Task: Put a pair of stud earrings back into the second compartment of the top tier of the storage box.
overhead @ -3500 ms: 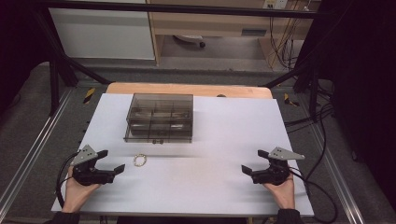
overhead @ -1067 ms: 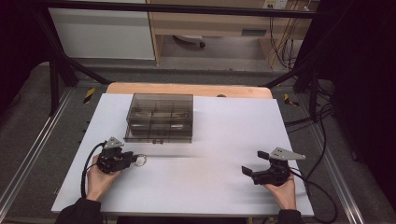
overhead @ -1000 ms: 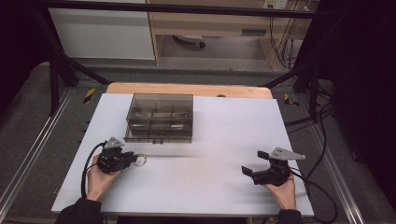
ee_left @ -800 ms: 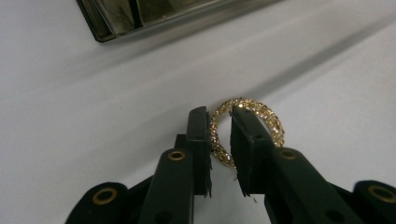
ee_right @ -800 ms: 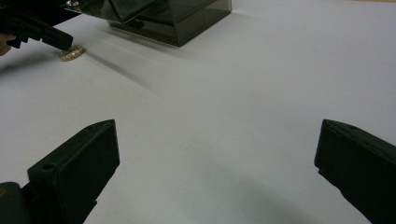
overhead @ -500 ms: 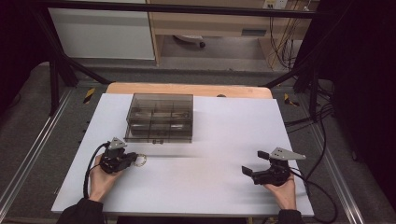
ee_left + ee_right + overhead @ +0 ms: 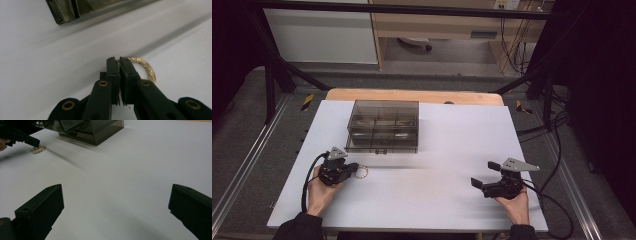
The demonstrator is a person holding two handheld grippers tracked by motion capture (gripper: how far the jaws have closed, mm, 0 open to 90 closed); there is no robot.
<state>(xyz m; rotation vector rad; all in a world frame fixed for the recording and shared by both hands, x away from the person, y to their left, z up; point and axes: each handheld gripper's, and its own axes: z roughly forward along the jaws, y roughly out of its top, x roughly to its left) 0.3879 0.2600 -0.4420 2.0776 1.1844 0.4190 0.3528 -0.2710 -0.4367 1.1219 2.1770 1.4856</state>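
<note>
Left gripper jaws just closed, gold ring pinched at its rim, ring lying on white table just in front of smoked box; right gripper held wide open, nothing gripped

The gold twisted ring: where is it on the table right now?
The gold twisted ring lies on the left half of the white table, just in front of the smoky compartment box. The left gripper has closed on its near edge.
</note>
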